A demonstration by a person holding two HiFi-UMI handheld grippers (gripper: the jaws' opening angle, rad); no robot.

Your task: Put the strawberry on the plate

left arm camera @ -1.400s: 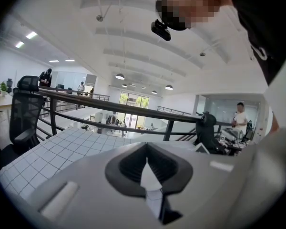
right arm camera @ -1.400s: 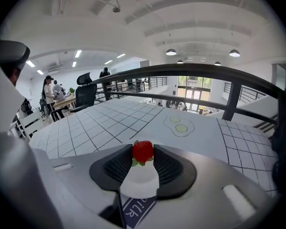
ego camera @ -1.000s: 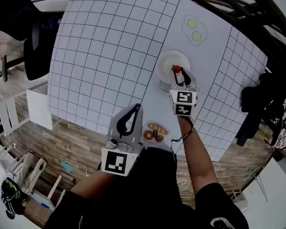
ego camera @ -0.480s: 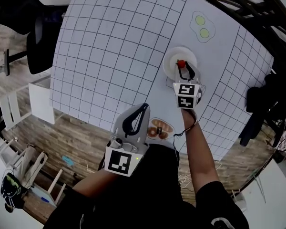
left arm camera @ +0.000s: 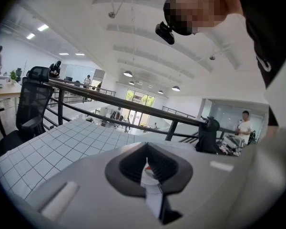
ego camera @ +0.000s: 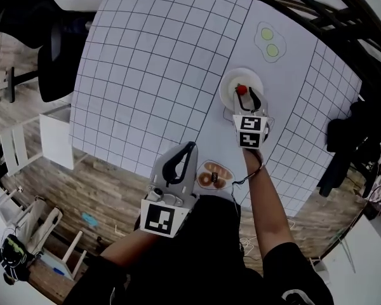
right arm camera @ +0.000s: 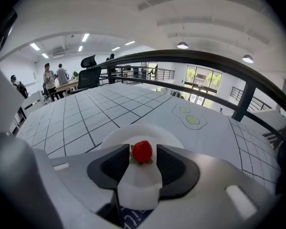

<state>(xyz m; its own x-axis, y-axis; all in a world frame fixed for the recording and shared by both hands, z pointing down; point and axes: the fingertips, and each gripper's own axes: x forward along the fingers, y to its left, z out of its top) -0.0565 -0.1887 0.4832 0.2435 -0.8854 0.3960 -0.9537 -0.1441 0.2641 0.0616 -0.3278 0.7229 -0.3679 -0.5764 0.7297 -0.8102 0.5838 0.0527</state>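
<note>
A small red strawberry (ego camera: 241, 89) (right arm camera: 142, 151) sits over the white plate (ego camera: 229, 82) (right arm camera: 115, 136) on the gridded table, between the jaws of my right gripper (ego camera: 244, 96) (right arm camera: 143, 150). Those jaws are opening, and a thin gap shows on each side of the berry. I cannot tell whether the berry rests on the plate. My left gripper (ego camera: 187, 149) (left arm camera: 147, 164) hangs back over the table's near edge, its jaws together with nothing in them.
A flat fried-egg picture (ego camera: 269, 42) (right arm camera: 189, 118) lies beyond the plate. A small dish of brown pastries (ego camera: 213, 175) sits at the near edge between my arms. A black office chair (ego camera: 57, 49) stands left of the table, and dark railings run behind it.
My right gripper carried the strawberry forward from the plate's near rim to over its middle, and its jaws have spread. The left gripper stayed near the table's front edge.
</note>
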